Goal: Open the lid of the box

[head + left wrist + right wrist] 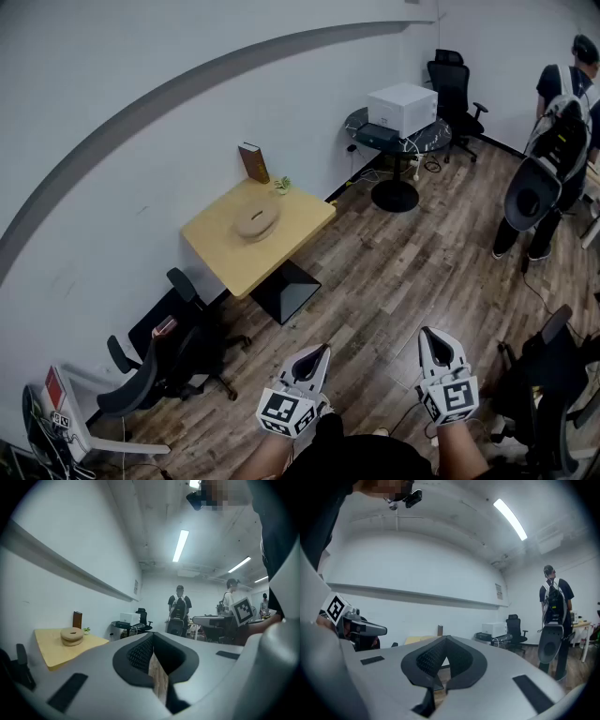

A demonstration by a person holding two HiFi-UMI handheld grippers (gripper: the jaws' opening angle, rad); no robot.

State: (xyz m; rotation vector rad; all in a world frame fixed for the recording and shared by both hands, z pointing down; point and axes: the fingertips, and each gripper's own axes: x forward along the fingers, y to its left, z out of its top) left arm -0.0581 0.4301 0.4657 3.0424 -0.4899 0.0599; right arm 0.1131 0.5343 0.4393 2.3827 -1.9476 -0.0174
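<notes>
The left gripper (319, 352) and right gripper (429, 336) hang clenched and empty by the person's body, likely because the round box (255, 220) sits well apart on the table (225, 255).

The head view looks steeply down from high up, well away from the table (220, 255) with the round box (256, 221). Both gripper views sit low and face level across the room, sharing that distant table and a standing person (555, 112).

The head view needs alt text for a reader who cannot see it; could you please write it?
Seen from above, the left claw and right claw, both closed and empty, are held low over a wood floor, well short of a yellow table by the wall that carries a round tan box. A person with a backpack stands at far right.
</notes>
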